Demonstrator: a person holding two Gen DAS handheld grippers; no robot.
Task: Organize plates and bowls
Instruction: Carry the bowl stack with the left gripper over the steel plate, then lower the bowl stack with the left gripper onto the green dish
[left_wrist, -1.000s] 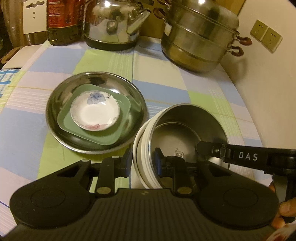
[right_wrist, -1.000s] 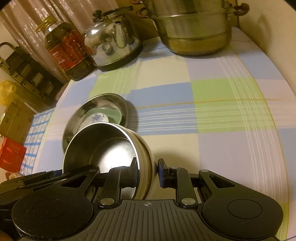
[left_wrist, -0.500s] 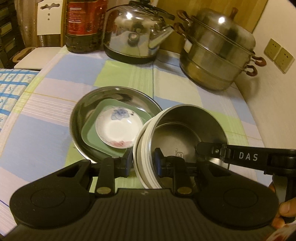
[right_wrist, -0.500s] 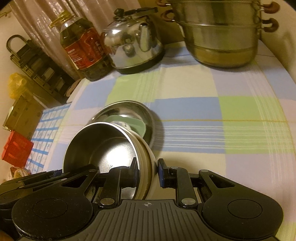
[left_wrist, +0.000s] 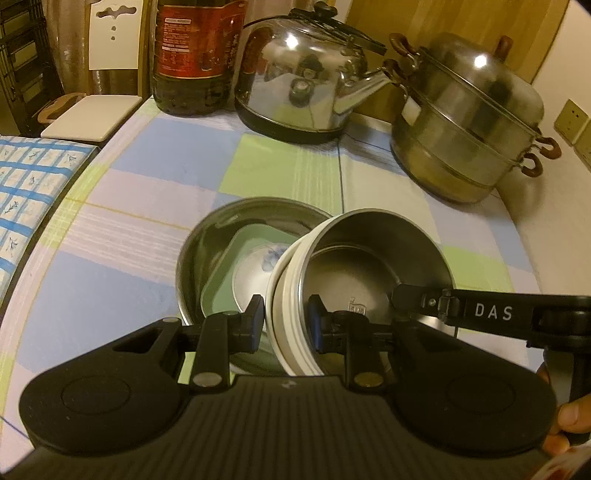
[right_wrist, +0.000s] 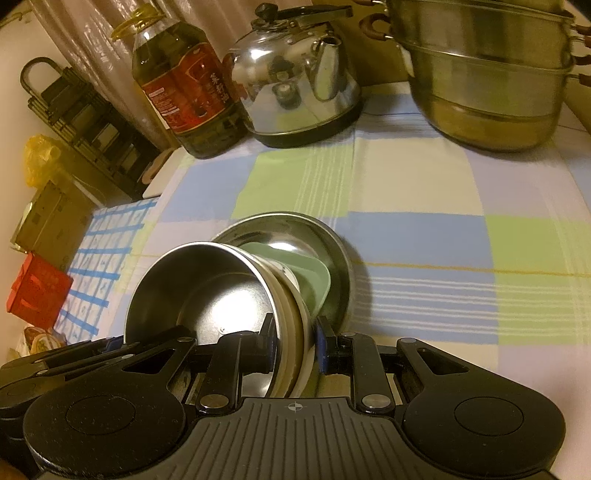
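1. Left wrist view. Left hand-held gripper (left_wrist: 286, 319): jaws clamped on the near left rim of the bowl stack (left_wrist: 369, 273), one finger outside the white wall, the other inside the steel lining. The stack, a steel bowl nested in white bowls, sits directly ahead of the fingers, tilted.
2. Same view. Right hand-held gripper (left_wrist: 417, 299): enters from the right, its arm marked "DAS", gripping the stack's right rim. Part of a hand (left_wrist: 570, 424) shows at the lower right edge.
3. Same view. Steel plate (left_wrist: 207, 251): on the table (left_wrist: 110, 221), just left of and behind the stack, partly covered by it. It carries a green square plate (left_wrist: 221, 280) and a small white flowered dish (left_wrist: 255, 273).
4. Same view, rear of table: oil bottle (left_wrist: 192, 55), kettle (left_wrist: 303, 81), tiered steamer pot (left_wrist: 469, 136).
5. Right wrist view. Right hand-held gripper (right_wrist: 295, 345): jaws clamped on the stack's (right_wrist: 207, 291) near right rim, one finger inside, one outside. The stack lies ahead and left of the fingers, tilted, overlapping the steel plate (right_wrist: 332, 243) and green square plate (right_wrist: 314, 273) beyond it.
6. Same view. Left hand-held gripper (right_wrist: 110, 345): fingers at the stack's left rim, lower left.
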